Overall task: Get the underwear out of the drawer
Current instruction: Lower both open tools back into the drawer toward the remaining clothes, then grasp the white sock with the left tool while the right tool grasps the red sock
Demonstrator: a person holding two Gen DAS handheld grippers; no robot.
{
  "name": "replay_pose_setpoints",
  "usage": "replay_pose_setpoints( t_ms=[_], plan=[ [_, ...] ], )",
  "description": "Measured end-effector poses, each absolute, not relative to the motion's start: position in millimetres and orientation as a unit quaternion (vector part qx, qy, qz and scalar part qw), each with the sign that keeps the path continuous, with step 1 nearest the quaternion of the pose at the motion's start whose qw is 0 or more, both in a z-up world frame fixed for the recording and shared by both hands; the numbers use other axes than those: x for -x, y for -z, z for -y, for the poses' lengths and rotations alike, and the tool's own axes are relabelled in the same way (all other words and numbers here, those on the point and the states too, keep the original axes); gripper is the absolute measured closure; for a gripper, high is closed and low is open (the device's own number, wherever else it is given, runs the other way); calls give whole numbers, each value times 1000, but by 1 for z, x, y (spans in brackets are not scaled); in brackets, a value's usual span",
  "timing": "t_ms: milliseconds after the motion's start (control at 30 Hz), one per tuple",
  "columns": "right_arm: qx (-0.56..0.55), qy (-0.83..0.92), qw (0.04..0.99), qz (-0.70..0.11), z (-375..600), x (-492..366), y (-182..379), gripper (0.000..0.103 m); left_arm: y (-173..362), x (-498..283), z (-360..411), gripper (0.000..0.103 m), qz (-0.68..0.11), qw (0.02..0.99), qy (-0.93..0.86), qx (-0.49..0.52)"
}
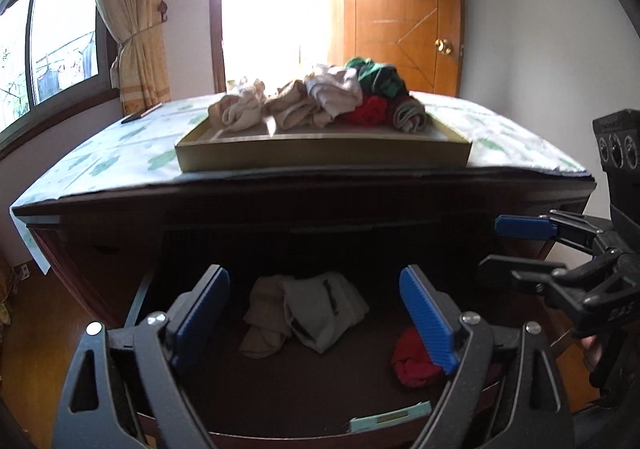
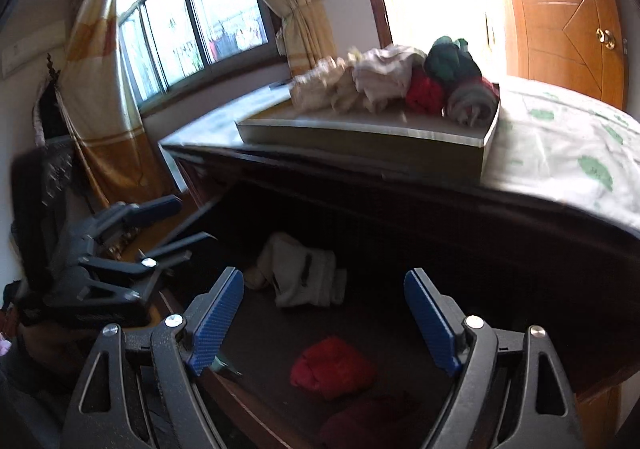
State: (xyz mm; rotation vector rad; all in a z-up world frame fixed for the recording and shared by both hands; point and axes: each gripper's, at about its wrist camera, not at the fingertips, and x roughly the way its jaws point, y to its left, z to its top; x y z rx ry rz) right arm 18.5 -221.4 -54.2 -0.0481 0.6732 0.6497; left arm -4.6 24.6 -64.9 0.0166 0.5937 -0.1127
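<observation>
Below, the dark wooden drawer (image 1: 304, 381) stands pulled out, its bare floor holding soft crumpled underwear: a beige piece (image 1: 264, 319) touching a pale grey one (image 1: 324, 311), and a red bundle (image 2: 332, 367) well apart. Both tools, left (image 1: 316, 315) and right (image 2: 324, 323), hover released above them, ribbed blue pads spread, gripping nothing. Above, on the leaf-patterned cloth (image 1: 120, 149), a shallow cardboard tray (image 1: 324, 153) carries heaped beige, red and green garments.
</observation>
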Motion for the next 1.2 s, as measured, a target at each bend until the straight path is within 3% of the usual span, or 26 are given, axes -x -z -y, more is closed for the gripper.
replay_pose_setpoints(
  t_ms=[533,867,1200],
  plan=[
    [81,-290,870,-391,213,-38,88,19,84,-11,-41,9,-355,934,37,-27],
    [157,-330,793,-488,190,-54,117,19,101,-31,-44,9,-405,912,39,-56],
    [155,-348,736,-559,182,-77,141,19,108,-56,-41,9,-437,892,49,-106]
  ],
)
